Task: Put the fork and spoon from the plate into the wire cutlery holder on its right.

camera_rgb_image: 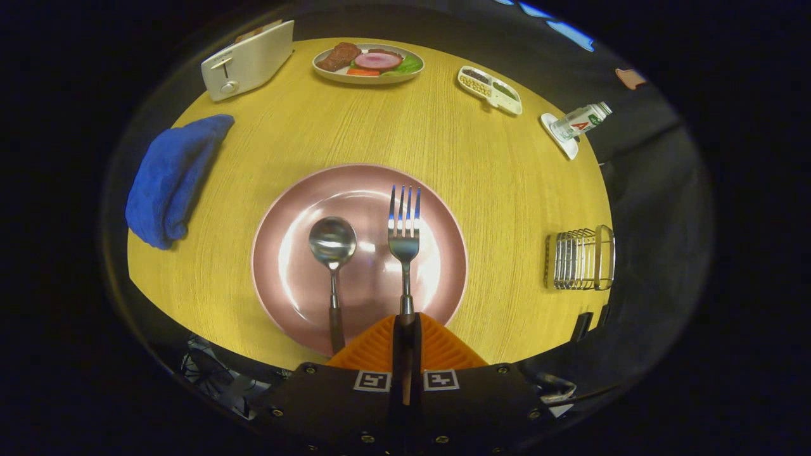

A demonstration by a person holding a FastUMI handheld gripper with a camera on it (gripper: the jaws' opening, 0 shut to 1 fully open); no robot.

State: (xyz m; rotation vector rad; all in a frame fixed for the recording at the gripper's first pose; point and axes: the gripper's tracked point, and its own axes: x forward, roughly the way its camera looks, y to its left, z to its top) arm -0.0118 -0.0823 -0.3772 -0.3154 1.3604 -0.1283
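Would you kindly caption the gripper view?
Hand-held gripper shut on fork, spoon beside it on plate.

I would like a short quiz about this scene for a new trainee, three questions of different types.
1. True or false: the gripper is shut on the fork handle.
2. The spoon lies: A) on the pink plate, B) in the wire cutlery holder, C) on the blue cloth.
3. Fill in: the holder stands to the plate's ____.

Key: 1 true; 2 A; 3 right.
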